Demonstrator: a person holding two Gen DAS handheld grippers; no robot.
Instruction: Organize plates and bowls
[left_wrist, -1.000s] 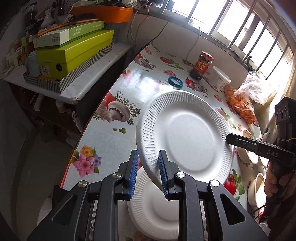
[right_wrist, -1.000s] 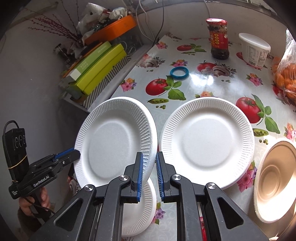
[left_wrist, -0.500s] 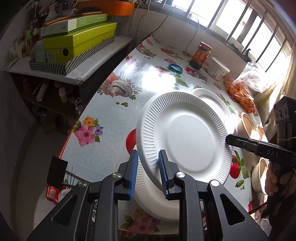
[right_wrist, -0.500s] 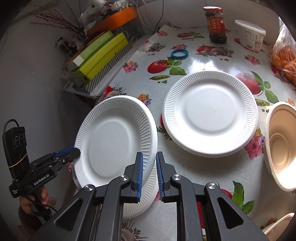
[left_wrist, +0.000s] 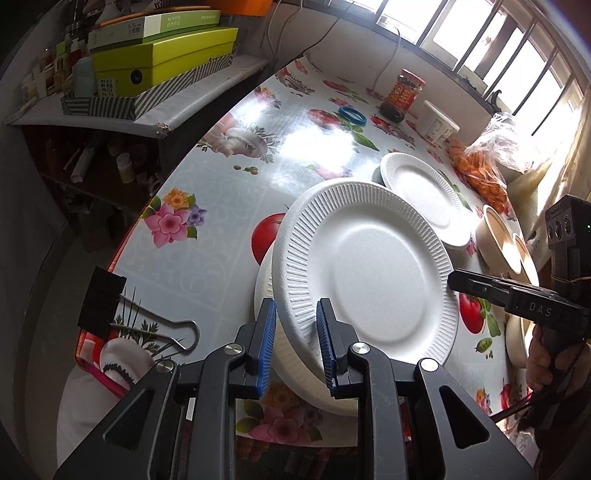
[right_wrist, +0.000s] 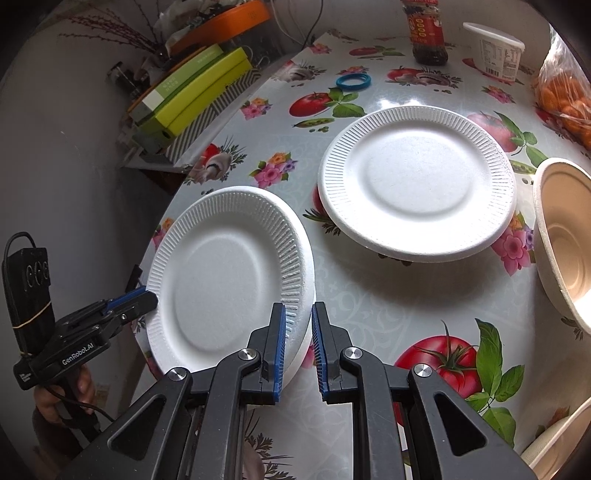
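Item 1: white paper plate (left_wrist: 369, 273), ribbed rim, held tilted above the near corner of the table (left_wrist: 221, 206). The left gripper (left_wrist: 295, 332) has its blue-padded fingers (left_wrist: 266, 343) clamped on the near rim; the right gripper (right_wrist: 298, 332) is clamped on the opposite rim, so both grippers carry this 1 plate.

Item 2: second white plate (left_wrist: 295, 365) lying flat on the table directly under the held one, only its edge visible.

Item 3: third white plate (right_wrist: 417, 181), flat on the table, apart from the held one, toward the middle.

Item 4: beige bowl (right_wrist: 565, 240) at the right edge of the right wrist view, beside the third plate; further beige bowls (left_wrist: 506, 240) show in the left wrist view.

Item 5: sundries at the far side: sauce jar (right_wrist: 426, 33), white tub (right_wrist: 496, 50), blue ring (right_wrist: 352, 81), bag of orange fruit (right_wrist: 565, 96).

Item 6: side shelf with green boxes (left_wrist: 162, 55).

Item 7: binder clip (left_wrist: 110, 314) on the table's near corner.
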